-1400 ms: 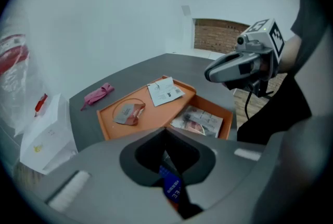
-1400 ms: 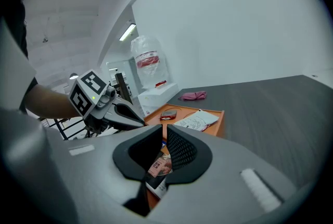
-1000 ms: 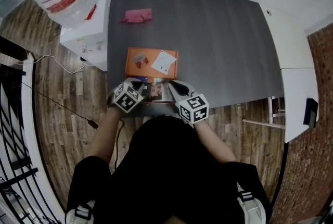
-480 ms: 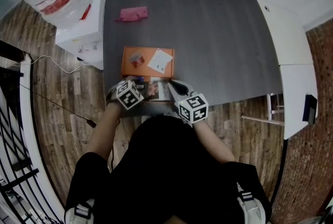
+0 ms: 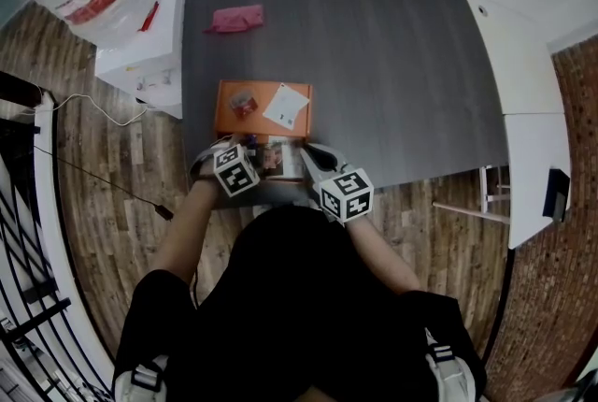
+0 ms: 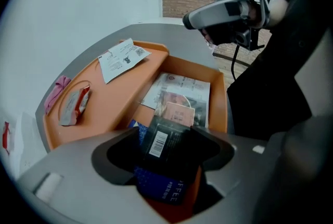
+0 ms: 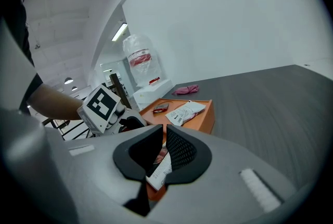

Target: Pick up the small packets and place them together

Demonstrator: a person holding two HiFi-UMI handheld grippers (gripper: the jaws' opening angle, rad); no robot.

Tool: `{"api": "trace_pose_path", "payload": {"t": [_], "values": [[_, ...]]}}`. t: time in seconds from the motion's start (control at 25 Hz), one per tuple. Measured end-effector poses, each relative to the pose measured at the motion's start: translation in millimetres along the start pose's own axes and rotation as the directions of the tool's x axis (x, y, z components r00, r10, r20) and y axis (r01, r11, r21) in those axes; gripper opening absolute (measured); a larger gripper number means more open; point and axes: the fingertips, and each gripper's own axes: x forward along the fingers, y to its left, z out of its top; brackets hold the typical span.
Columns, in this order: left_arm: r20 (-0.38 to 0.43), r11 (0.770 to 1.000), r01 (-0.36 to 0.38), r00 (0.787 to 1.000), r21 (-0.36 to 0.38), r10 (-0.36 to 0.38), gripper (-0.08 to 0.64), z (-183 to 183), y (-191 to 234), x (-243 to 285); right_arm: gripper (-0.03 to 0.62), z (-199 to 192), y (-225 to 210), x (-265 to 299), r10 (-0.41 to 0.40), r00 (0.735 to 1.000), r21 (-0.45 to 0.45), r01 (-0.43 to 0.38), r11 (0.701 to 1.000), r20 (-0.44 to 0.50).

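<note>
Left tool (image 6: 165, 151) has just spread wide, black packet (image 6: 157, 137) lying loose between its jaws on the blue packet (image 6: 162, 188), lower centre of the orange tray (image 6: 104, 108). Best lift straight up, no dragging. Right tool (image 7: 162, 138) nearly pressed together.

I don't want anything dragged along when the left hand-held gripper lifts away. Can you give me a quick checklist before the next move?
1. Has the left hand-held gripper let go: ok. Its jaws have just been opening and stand wide, pads off the black packet between them.
2. Black packet on the near pile in the orange tray: ok, lying over the blue packet.
3. Is the right hand-held gripper empty: cannot tell. Its jaws are nearly together, with a white printed packet showing in the gap.
4. All packets together: not ok. The red-and-white packet and the white coded packet lie apart, farther up the tray.
</note>
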Motion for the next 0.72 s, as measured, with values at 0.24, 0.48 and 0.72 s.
{"api": "trace_pose_path", "payload": {"t": [0.24,0.48,0.72], "values": [[-0.023,1.000,0.005,1.000,0.005,-0.005,0.313,1.8,-8.3,7.4,0.021,-1.9,0.5,0.9,0.005,1.000,0.005,-0.005,1.000,-0.007],[-0.050,0.999,0.017,0.999,0.030,-0.016,0.316,0.8,-8.4,16.2,0.021,-5.2,-0.5,2.1,0.006,1.000,0.011,-0.006,1.000,-0.017],[-0.049,0.999,0.029,0.998,0.023,-0.027,0.313,0.1,-9.2,15.5,0.020,-5.8,-3.1,1.9,0.001,1.000,0.013,-0.001,1.000,-0.019]]}}
